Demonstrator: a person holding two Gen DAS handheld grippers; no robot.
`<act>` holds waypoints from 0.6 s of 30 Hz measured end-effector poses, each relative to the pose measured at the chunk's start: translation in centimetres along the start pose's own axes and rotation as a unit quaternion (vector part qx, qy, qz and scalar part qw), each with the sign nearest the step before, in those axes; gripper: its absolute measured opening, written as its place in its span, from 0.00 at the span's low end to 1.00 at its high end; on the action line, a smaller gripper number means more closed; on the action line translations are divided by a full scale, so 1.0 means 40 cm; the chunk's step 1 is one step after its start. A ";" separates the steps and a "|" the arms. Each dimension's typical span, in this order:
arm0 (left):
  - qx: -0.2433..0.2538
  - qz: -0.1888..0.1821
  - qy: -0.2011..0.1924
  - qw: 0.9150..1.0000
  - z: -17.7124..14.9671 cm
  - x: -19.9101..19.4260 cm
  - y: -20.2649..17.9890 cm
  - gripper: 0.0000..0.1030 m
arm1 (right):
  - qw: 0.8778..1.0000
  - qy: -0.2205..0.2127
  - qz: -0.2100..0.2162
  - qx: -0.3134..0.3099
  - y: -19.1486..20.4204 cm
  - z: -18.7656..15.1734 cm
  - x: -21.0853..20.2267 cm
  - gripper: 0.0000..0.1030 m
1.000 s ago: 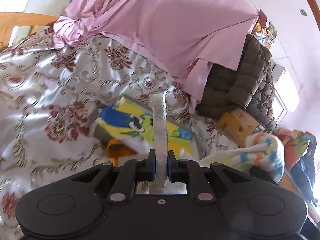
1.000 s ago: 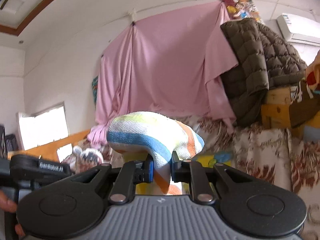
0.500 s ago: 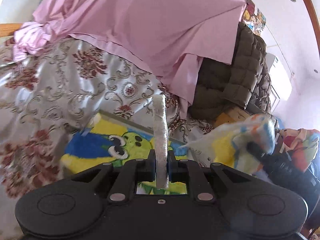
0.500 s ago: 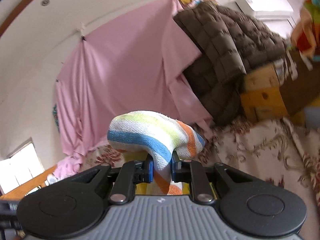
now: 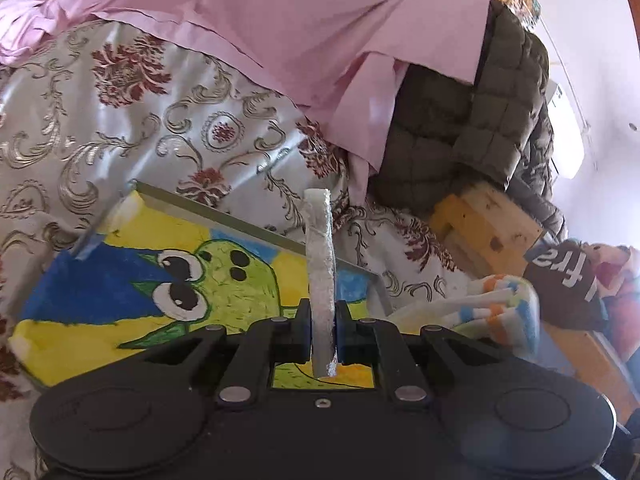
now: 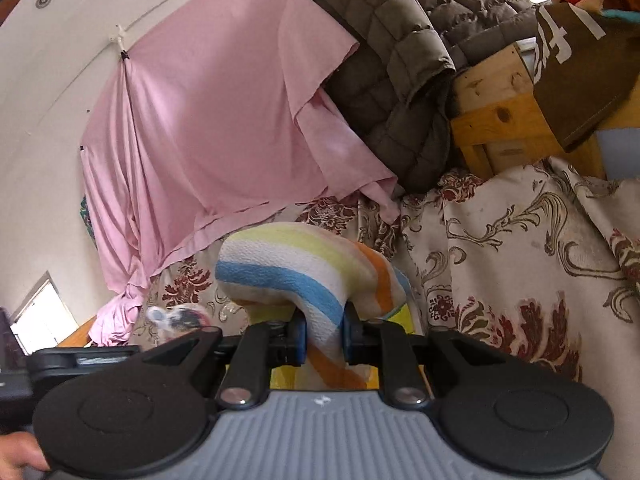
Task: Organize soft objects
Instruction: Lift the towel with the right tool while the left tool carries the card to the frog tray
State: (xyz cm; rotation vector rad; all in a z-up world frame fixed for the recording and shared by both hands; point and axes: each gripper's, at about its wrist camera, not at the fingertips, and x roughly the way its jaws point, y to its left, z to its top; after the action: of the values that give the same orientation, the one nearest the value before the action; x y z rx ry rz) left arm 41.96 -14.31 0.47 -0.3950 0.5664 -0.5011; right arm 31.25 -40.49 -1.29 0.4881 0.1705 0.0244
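I have the striped towel (image 6: 316, 276) pinched between the fingers of my right gripper (image 6: 323, 336), a fold of it bulging over the pads and a tail hanging below them. My left gripper (image 5: 322, 330) is clamped on the edge of a thin white cloth (image 5: 320, 264) that stands up stiff between its jaws. Below the left gripper lies the cartoon mat (image 5: 132, 292), yellow, blue and green, flat on the floral bedspread (image 5: 120, 128), with its far edge towards the pink sheet (image 5: 300, 20). In the left view the towel shows just beside the mat's right edge, so I judge it is meant to go down on or next to the mat. To do this well I would keep both grips firm until cloth touches the bed, lower the towel so its hanging tail lands first and the rest lays over it without bunching, and square it to the mat's edges. I would keep the two grippers well apart so the cloths do not tangle, and steer clear of the wooden crate (image 6: 500, 124) and quilted jacket (image 6: 400, 52) at the far right corner of the bed. Whether the white cloth is a separate piece or part of the mat I cannot tell.
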 end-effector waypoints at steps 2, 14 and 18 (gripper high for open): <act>0.003 0.000 0.006 1.000 0.004 0.021 -0.007 0.11 | 1.000 0.000 0.003 -0.005 0.000 0.005 0.002 0.19; 0.006 0.026 0.069 0.997 0.015 0.141 -0.002 0.12 | 0.999 0.022 0.009 0.025 -0.040 0.006 0.056 0.19; -0.006 0.038 0.079 0.996 0.017 0.170 0.017 0.12 | 0.999 0.046 0.011 0.010 -0.035 0.011 0.067 0.19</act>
State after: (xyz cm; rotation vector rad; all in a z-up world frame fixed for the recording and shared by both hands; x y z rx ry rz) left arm 47.57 -17.36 -2.11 -0.3460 0.7359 -0.4578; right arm 33.93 -41.76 -2.00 0.5095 0.2554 0.0676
